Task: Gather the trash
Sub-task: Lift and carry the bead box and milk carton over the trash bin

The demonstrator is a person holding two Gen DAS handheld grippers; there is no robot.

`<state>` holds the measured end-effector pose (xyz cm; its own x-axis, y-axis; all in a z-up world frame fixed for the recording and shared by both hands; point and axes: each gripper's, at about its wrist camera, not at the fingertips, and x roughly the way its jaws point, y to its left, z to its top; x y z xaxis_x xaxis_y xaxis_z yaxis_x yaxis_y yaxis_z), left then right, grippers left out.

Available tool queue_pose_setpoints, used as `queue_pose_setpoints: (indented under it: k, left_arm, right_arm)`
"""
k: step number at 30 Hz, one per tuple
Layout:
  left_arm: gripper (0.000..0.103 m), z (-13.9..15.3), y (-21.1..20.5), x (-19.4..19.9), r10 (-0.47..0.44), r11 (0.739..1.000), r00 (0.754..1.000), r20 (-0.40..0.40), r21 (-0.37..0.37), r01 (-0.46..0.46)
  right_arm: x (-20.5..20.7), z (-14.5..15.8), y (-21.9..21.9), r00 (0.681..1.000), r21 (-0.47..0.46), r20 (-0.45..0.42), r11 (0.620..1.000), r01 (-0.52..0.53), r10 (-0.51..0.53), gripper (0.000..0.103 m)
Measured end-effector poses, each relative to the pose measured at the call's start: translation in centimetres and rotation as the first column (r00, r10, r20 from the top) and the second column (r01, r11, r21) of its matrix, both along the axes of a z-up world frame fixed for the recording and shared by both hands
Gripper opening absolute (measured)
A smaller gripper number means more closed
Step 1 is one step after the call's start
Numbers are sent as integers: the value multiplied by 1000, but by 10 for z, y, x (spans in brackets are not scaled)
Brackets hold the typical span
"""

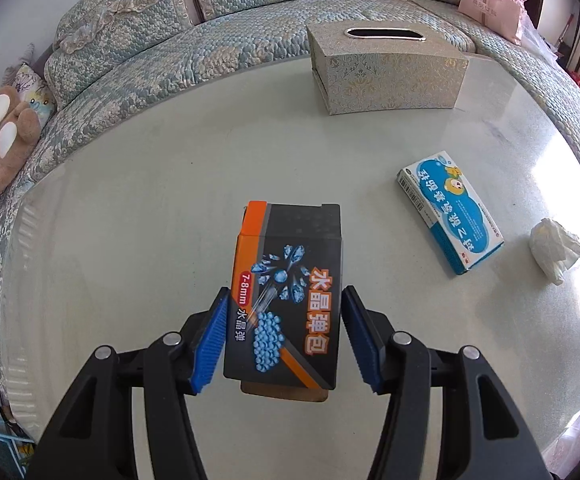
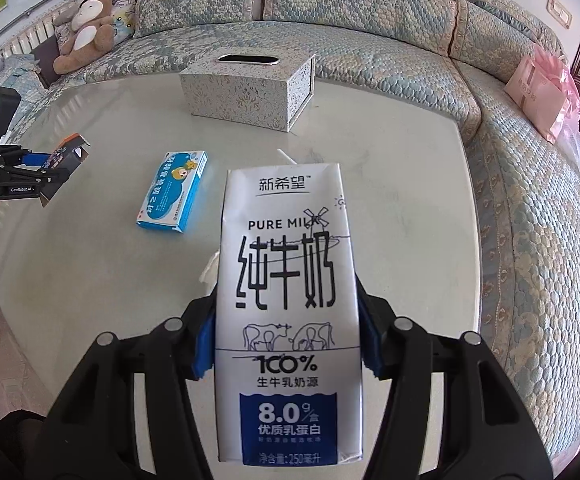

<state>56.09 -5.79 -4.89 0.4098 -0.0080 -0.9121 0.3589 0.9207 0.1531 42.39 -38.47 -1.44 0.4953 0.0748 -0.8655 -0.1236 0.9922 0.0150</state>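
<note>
My left gripper is shut on a black and orange box and holds it above the pale table. It also shows from the side in the right wrist view, with the box in it. My right gripper is shut on a white and blue milk carton with a straw at its top. A blue medicine box lies flat on the table, also in the right wrist view. A crumpled white tissue lies to its right; the carton mostly hides it in the right wrist view.
A patterned tissue box stands at the far side of the table. A quilted blue-green sofa curves around the table. A teddy bear sits on it at the left, a pink bag at the right.
</note>
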Motion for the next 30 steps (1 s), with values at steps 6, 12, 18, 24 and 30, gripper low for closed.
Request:
queue_pose_setpoints:
  k: [6, 12, 18, 24, 30]
  left_arm:
    - [55, 17, 1, -53, 41, 998, 999, -15, -42, -41]
    - [55, 43, 4, -108, 70, 994, 998, -5, -89, -70]
    - [55, 67, 13, -166, 87, 989, 996, 21, -120, -84]
    - [55, 79, 33, -223, 118, 984, 993, 22, -138, -114]
    - [55, 76, 53, -285, 142, 976, 990, 7, -167, -139]
  right_arm:
    - [-34, 24, 32, 1000, 3, 1, 1000, -26, 26, 56]
    - [-70, 51, 64, 998, 16, 20, 999, -52, 52, 56]
    - [-112, 74, 99, 995, 8, 45, 996, -91, 90, 56]
    - [-159, 81, 132, 993, 8, 40, 993, -116, 115, 56]
    - [-210, 79, 166, 991, 17, 40, 991, -130, 129, 56]
